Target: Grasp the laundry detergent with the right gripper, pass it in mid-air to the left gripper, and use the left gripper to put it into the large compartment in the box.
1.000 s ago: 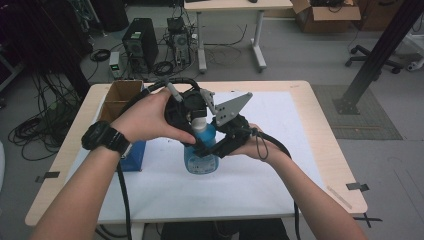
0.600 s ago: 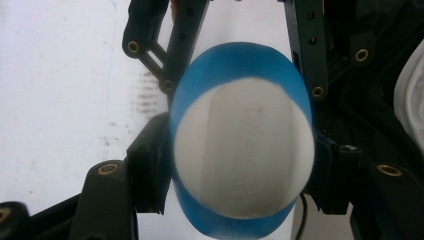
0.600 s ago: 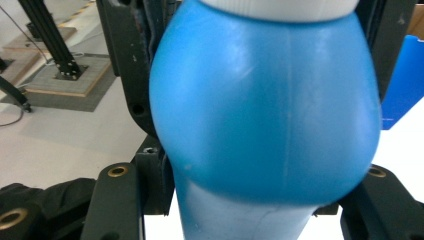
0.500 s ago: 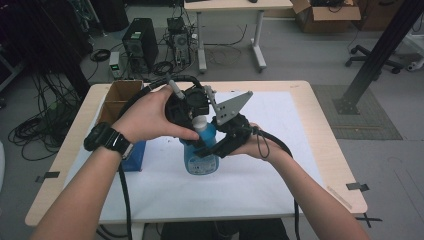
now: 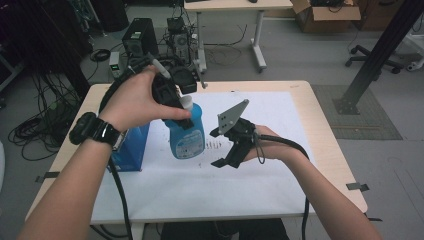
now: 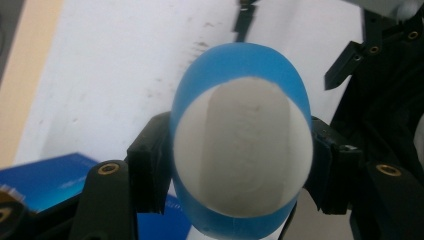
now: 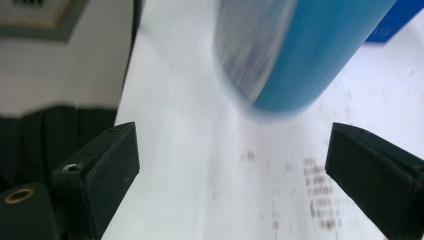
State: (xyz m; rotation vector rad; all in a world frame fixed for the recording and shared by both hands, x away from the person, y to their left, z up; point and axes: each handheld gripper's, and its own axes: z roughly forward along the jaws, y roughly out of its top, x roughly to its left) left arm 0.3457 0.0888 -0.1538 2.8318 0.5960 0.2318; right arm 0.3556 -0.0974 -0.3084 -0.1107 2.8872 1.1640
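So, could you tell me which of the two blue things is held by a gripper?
The blue bottle, clamped in the left gripper; the blue box sits untouched on the table.

Blue bottle, black grippers

The blue plastic bottle [image 5: 185, 131] has a white cap; at its 9 o'clock, a blue box [image 5: 131, 148] on white paper [image 5: 260, 175].

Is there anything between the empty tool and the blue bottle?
No, nothing visible. The right tool is open with its jaws apart over the white sheet, and the blue bottle sits just beyond them, clamped near its white cap by the left tool. The gap between them is bare sheet.
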